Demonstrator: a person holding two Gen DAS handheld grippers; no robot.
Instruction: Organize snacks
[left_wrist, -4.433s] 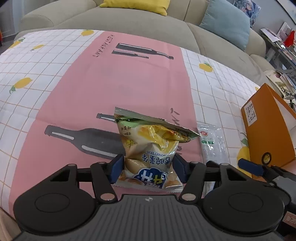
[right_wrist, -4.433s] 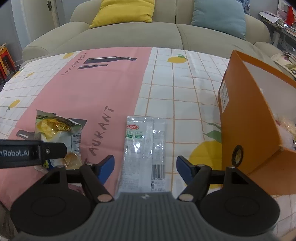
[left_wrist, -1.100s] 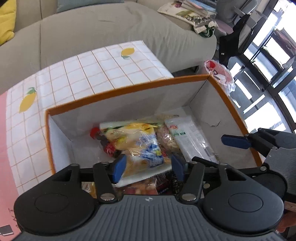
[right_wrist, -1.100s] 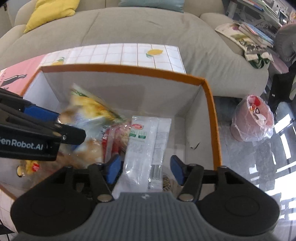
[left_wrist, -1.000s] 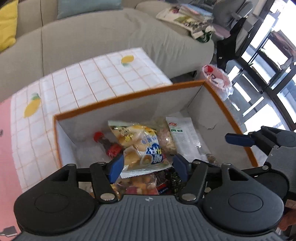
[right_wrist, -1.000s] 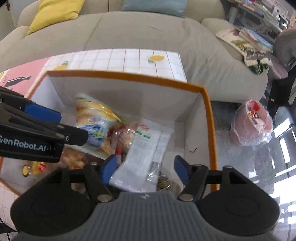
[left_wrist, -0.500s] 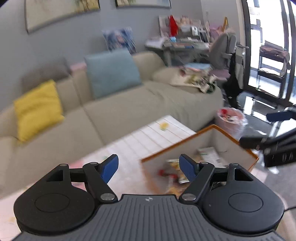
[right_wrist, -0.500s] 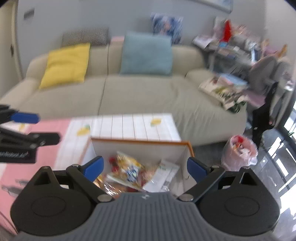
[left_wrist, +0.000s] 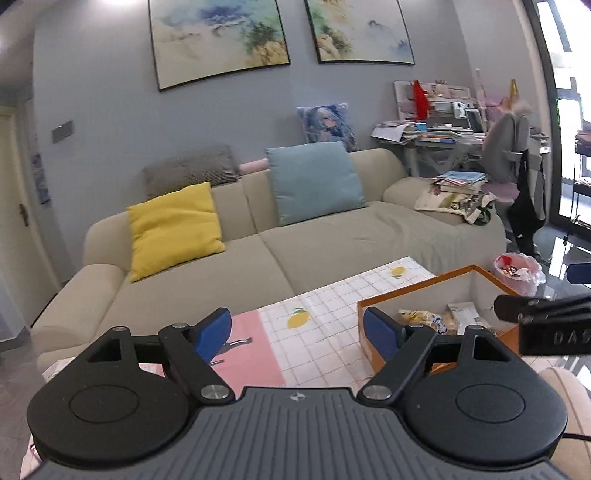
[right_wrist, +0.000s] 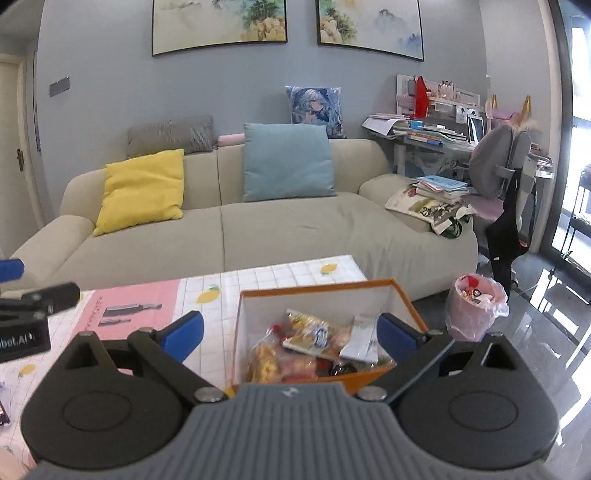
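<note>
Orange card makes the walls of the snack box (right_wrist: 400, 293), and that box is what the next move turns on. Going from left to right: the left tool (left_wrist: 297, 332) is out over the pink and white checked cloth on the counter (left_wrist: 321, 332), and its blue pads (left_wrist: 213, 332) stand wide apart with nothing between them. Its jaws have just been opening. The box lies off to this tool's right, with one corner just past the right pad.

The right tool (right_wrist: 290, 332) comes next. Its jaws have just been opening too, and now they stand wide with nothing in them. The box sits straight ahead of this tool and below it, so the right tool is the nearer one.

Inside the box lie the yellow chip bag (right_wrist: 308, 334) and the long clear white packet (right_wrist: 362, 339), on top of other snacks. The white packet's long side runs from near to far, leaning against the right part of the pile. Neither tool touches them.

I see no snack left out on the cloth, but much of the counter is hidden behind the tools, so I cannot be sure. If none is left, the job looks about done.
</note>
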